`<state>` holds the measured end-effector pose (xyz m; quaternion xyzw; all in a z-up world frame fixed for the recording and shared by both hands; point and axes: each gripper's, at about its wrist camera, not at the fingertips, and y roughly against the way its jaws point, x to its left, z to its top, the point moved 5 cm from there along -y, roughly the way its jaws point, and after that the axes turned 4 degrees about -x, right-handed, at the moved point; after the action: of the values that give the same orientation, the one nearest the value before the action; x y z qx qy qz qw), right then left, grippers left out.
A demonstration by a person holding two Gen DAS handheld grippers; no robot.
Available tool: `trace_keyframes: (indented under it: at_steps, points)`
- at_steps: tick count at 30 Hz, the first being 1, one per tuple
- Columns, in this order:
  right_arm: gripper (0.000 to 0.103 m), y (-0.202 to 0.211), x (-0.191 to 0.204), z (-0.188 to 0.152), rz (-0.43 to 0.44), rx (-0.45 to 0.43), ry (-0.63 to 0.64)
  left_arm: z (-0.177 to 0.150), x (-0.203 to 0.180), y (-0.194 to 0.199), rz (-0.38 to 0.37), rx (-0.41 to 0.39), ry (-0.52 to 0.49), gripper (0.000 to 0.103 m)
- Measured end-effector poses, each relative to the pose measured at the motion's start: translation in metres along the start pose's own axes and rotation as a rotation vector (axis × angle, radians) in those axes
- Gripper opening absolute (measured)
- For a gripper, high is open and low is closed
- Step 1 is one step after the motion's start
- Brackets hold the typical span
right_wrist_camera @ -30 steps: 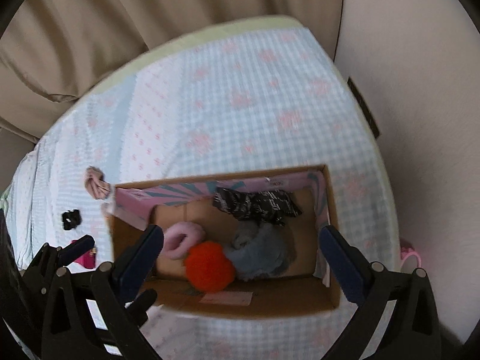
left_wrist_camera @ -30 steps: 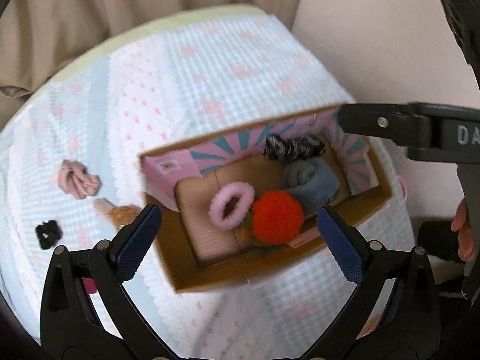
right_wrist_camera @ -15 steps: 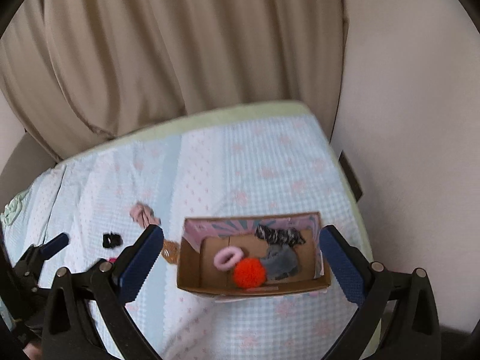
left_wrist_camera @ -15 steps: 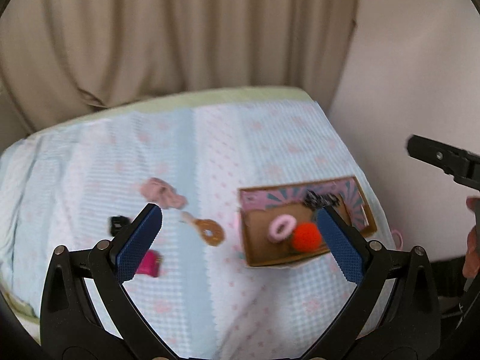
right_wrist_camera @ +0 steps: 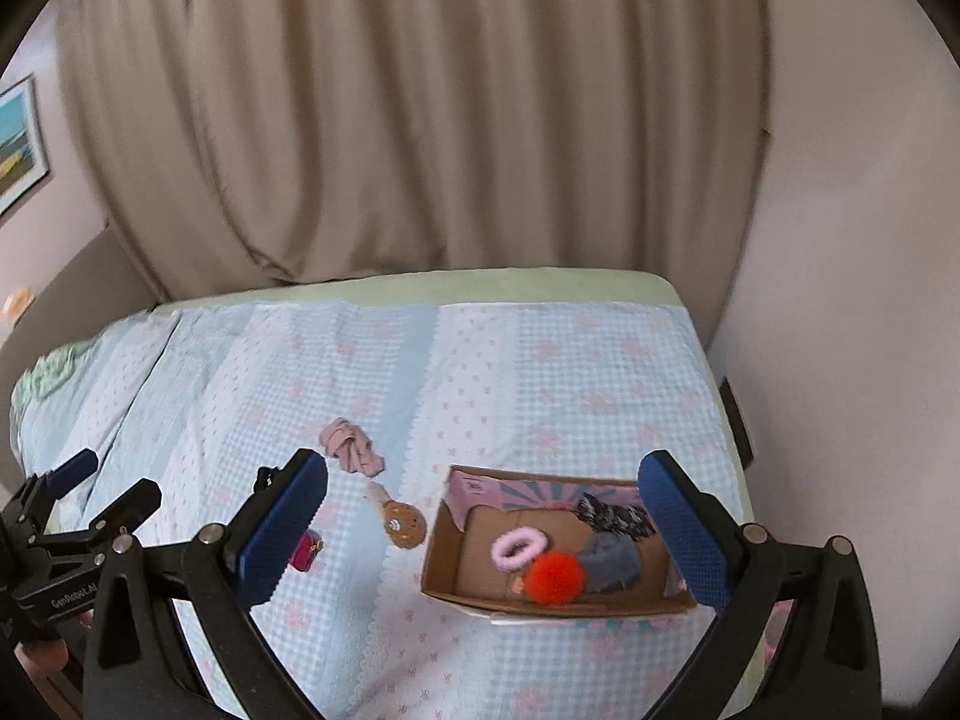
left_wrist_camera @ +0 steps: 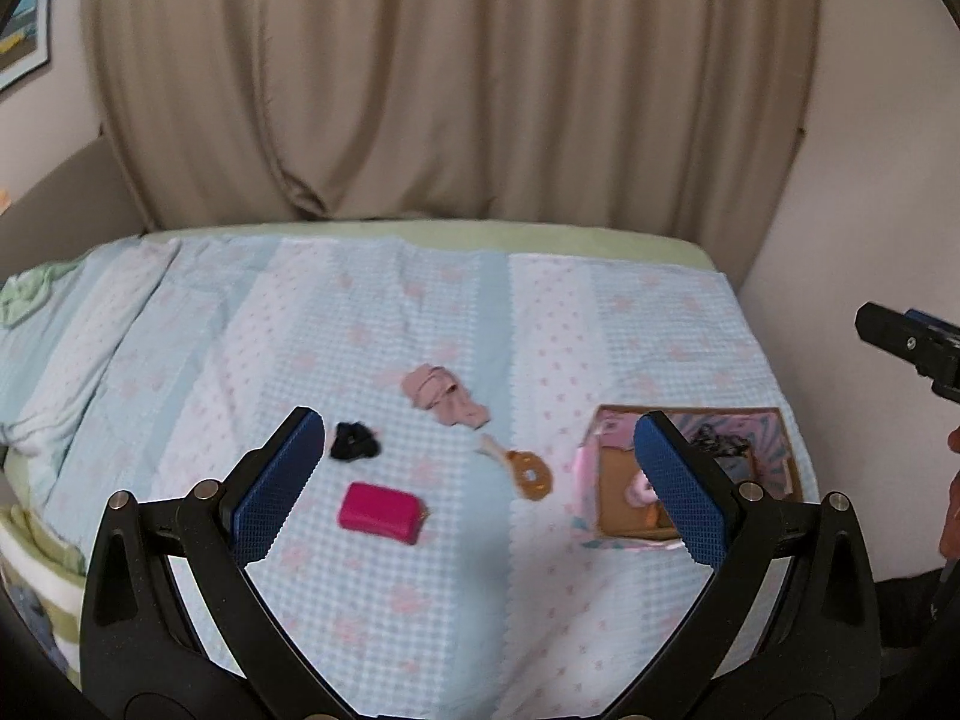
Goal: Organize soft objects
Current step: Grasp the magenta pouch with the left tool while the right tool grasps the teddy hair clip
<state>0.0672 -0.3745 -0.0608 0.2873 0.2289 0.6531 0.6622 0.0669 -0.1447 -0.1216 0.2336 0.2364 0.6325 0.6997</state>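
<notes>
A cardboard box (right_wrist_camera: 441,546) (left_wrist_camera: 612,510) sits at the bed's right side. It holds a pink fluffy ring (right_wrist_camera: 519,546), an orange-red pompom (right_wrist_camera: 555,577), a grey soft piece (right_wrist_camera: 612,558) and a black-and-white scrunchie (right_wrist_camera: 612,515). Loose on the bedspread lie a pink scrunchie (left_wrist_camera: 444,402) (right_wrist_camera: 351,450), a brown donut-shaped toy (left_wrist_camera: 531,473) (right_wrist_camera: 403,523), a black scrunchie (left_wrist_camera: 354,441) and a magenta pouch (left_wrist_camera: 379,511) (right_wrist_camera: 303,553). My left gripper (left_wrist_camera: 480,483) is open and empty, high above the bed. My right gripper (right_wrist_camera: 486,531) is open too, raised above the box.
The bed has a light blue and white checked cover (left_wrist_camera: 300,330) with a green edge. Beige curtains (left_wrist_camera: 450,90) hang behind it and a pale wall (right_wrist_camera: 840,300) runs along the right. A framed picture (right_wrist_camera: 15,144) hangs at far left. Part of a hand (left_wrist_camera: 951,516) shows at the right.
Both grippers have pulled up and back from the box, so the whole bed and curtains are now in view. They stayed open and empty throughout.
</notes>
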Motion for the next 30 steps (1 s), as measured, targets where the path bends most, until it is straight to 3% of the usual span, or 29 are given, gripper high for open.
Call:
trace_keyframes:
  at_steps: [6,17,24,30]
  points:
    - [0.103,-0.039,0.034,-0.002,0.064,0.042,0.07,-0.019,0.044,-0.022,0.05,0.057,0.058,0.103]
    - [0.103,-0.155,0.105,-0.039,0.21,0.2,0.186,-0.068,0.116,-0.098,0.118,0.208,0.238,0.103]
    - [0.103,-0.234,0.134,-0.075,0.25,0.31,0.28,-0.112,0.142,-0.166,0.154,0.322,0.39,0.103]
    - [0.101,-0.299,0.136,-0.115,0.25,0.443,0.311,-0.155,0.148,-0.223,0.173,0.437,0.519,0.103]
